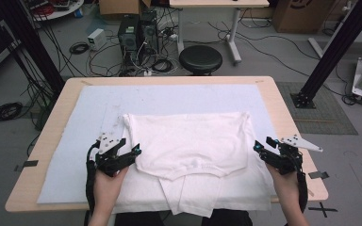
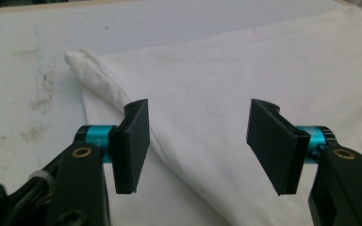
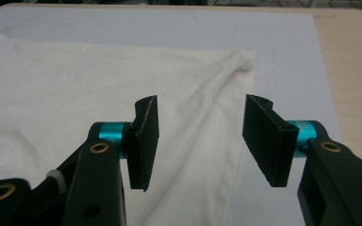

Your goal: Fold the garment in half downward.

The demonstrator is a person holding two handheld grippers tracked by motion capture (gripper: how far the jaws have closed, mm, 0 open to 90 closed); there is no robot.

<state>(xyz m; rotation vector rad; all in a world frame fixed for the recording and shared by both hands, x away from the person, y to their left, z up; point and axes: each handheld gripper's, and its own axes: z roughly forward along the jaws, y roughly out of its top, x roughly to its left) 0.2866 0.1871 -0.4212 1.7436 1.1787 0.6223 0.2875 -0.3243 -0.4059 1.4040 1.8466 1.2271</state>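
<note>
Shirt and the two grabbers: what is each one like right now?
White shirt: folded, lying flat on the pale mat.
Left gripper: jaws open, nothing held, over the shirt's left edge.
Right gripper: jaws open, nothing held, over the shirt's right edge.

Tabletop (image 1: 283, 101): light wood, rounded corners, mostly covered by a pale blue-white mat (image 1: 89, 108) with faint smudges near its left side. Beyond the far edge, a round black stool (image 1: 200, 59) on the grey floor. Left of the stool, two dark computer towers (image 1: 139, 33) amid tangled cables (image 1: 158, 63). A small white box (image 1: 96, 38) sits nearby. Cardboard boxes (image 1: 120, 6) at back. Black frame posts (image 1: 332, 52) stand on either side. Black tape cross (image 1: 324, 209) on floor, lower right.
</note>
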